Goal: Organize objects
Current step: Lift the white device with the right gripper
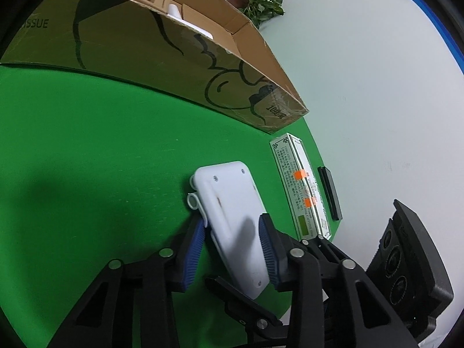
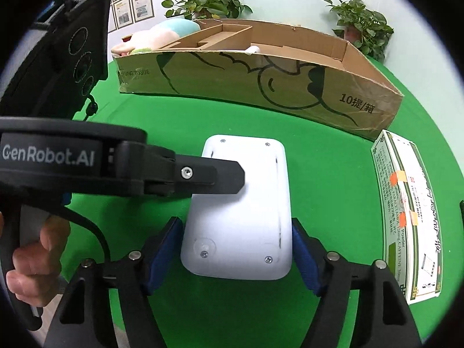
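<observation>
Pinching the white device [image 1: 232, 220] by its long edges, the left gripper [image 1: 233, 249] sits at lower centre; the right gripper [image 2: 236, 256] straddles its near end, fingers spread. Bare green tablecloth [image 1: 87, 145] reaches the cardboard box [image 1: 162, 58] above.

Held the left gripper [image 1: 232, 249] low and angled toward the right, blue pads [image 1: 193, 250] pressed on either side of the device [image 1: 229, 203]. Gripped its handle with the left hand [image 2: 37, 258], fingers curled round the grip. Reached in from the left across the right wrist view, black fingertip forward. Kept the right gripper [image 2: 235, 256] pointed straight ahead, jaws spread wide, pads [image 2: 163, 256] just beside the device's sides; contact there too close to tell.
</observation>
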### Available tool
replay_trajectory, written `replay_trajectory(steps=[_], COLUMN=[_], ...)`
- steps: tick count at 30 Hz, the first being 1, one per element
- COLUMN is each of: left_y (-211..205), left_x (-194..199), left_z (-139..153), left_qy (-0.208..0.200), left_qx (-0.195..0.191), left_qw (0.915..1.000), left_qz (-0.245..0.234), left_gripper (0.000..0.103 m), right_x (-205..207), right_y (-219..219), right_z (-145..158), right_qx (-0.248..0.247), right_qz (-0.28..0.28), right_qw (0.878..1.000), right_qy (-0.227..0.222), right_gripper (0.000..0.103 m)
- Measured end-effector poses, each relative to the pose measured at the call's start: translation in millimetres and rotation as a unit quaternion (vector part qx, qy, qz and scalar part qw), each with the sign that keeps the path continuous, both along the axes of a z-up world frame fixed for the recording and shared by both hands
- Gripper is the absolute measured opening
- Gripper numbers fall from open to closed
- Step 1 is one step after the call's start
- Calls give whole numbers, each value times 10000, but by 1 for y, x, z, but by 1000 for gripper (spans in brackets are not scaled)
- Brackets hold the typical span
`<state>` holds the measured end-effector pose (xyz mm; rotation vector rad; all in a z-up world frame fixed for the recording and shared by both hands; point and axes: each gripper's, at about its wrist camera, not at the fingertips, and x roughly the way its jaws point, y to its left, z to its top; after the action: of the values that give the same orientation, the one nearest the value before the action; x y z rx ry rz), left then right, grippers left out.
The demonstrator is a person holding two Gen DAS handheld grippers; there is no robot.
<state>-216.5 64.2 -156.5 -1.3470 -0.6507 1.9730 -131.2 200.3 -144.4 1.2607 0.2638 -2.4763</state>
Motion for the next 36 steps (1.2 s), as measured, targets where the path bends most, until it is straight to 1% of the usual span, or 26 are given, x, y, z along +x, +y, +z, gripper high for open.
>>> replay_trajectory(steps=[1,3,4,5,19,21,36], left_y=[0,1,2,3,15,4,-1], left_x=[-2,-1,-2,-3,3,10,14], left_z=[-1,-2,-2,-1,1,3,7], left_qy=[6,9,15,18,60,59,70], left_qx=[-17,-23,-41,-68,-130,-116,-104], left_qw=[10000,10000,10000,10000,9999,9999,9999], left_qz=[-1,-3,-5,-3,-13,-13,-24], left_gripper=[31,30,30,30,29,29,29], right_x=[-1,-1,-2,-2,-1,-1,2], right_y=[1,2,2,3,3,3,3], right_z=[0,0,0,1,-1,-1,-1], right_qx=[-4,-33,-29,-17,-41,-50,-36], right_qz=[-7,-23,-63,-121,-179,-182,-194], right_qw=[10000,10000,10000,9999,9998,9998,9998], right_qy=[2,2,20,42,61,54,76], right_gripper=[73,72,68,67,66,66,66])
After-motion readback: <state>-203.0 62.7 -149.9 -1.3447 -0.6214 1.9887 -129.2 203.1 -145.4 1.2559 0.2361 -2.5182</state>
